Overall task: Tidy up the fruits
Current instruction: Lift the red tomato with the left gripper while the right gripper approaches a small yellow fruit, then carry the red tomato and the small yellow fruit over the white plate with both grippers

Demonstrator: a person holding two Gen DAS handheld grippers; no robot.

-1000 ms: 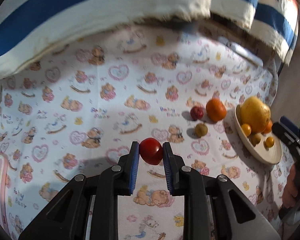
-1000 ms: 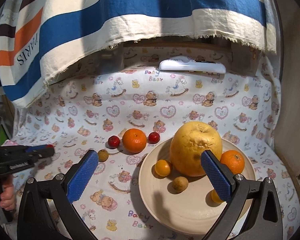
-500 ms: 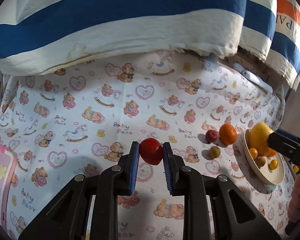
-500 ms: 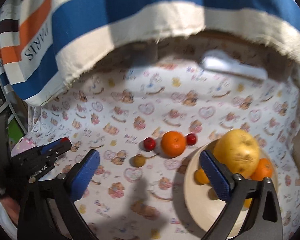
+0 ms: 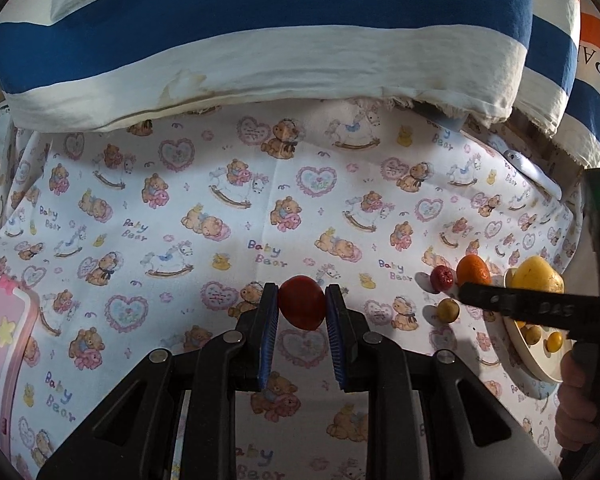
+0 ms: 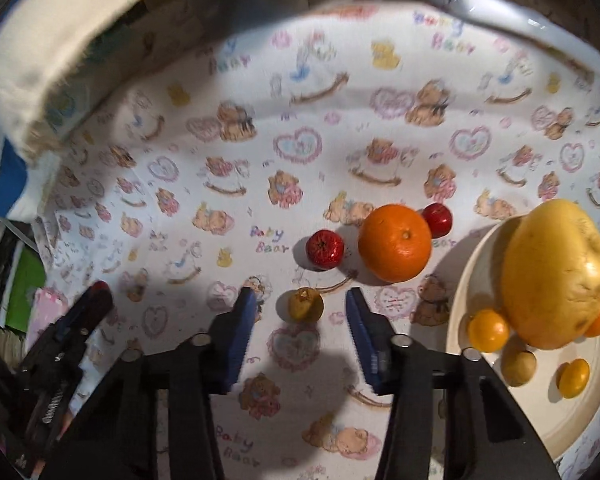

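Observation:
My left gripper (image 5: 302,304) is shut on a red tomato (image 5: 302,302) and holds it above the bear-print cloth. My right gripper (image 6: 302,308) is open, its jaws either side of a small yellow-brown fruit (image 6: 305,305) on the cloth. Beyond it lie a small red fruit (image 6: 325,249), an orange (image 6: 395,243) and another small red fruit (image 6: 437,219). The cream plate (image 6: 460,280) at the right holds a big yellow pomelo (image 6: 556,274) and several small yellow and orange fruits. The plate (image 5: 520,344) and the right gripper's arm (image 5: 532,308) show at the right of the left wrist view.
A striped blue, white and orange cloth (image 5: 260,32) hangs over the back. A white remote-like object (image 6: 516,20) lies at the far right back. A pink tray (image 5: 4,332) sits at the left edge. The left gripper (image 6: 72,332) shows at the left of the right wrist view.
My right gripper has moved left and down from the plate to the small yellow-brown fruit. My left gripper keeps the tomato and has tilted up and back.

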